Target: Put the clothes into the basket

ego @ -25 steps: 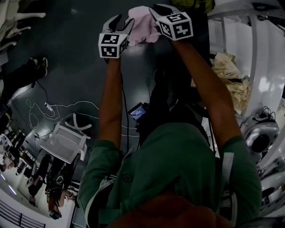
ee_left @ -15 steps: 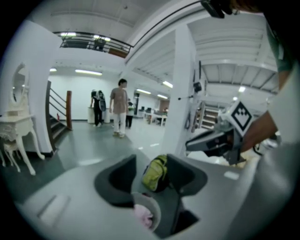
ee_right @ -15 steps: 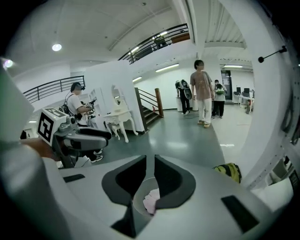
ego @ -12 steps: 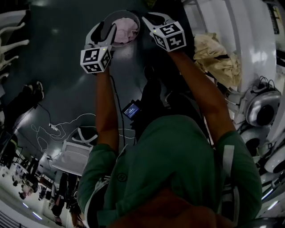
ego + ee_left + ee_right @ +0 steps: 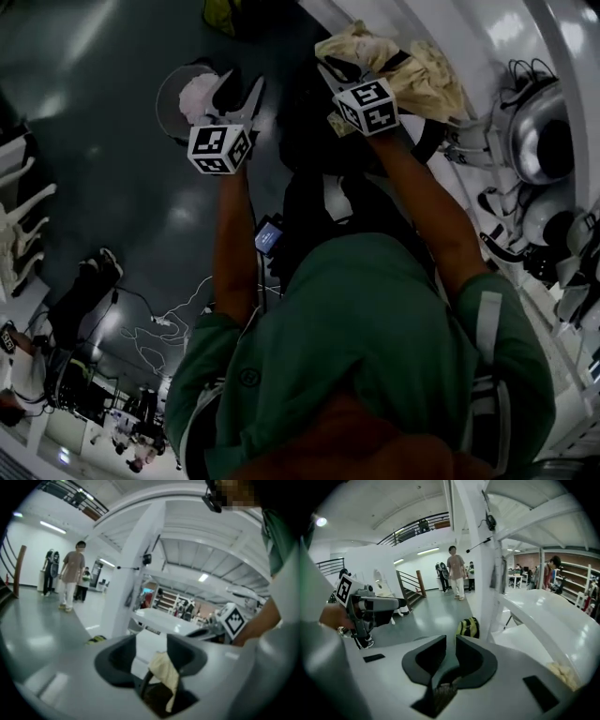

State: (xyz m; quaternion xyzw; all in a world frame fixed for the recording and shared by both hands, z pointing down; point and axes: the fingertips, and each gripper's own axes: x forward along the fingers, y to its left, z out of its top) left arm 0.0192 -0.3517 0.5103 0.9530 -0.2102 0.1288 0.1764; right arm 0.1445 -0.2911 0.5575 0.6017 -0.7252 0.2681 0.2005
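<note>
One round basket (image 5: 165, 97) — soft pink cloth (image 5: 197, 94) inside

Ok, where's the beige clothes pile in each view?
Head view: beige clothes pile, top right.
Left gripper view: the pile low centre, seen through the jaw gap.
Right gripper view: the pile at the bottom right edge.
Shared landmark: the yellow-green bag on the floor.
</note>
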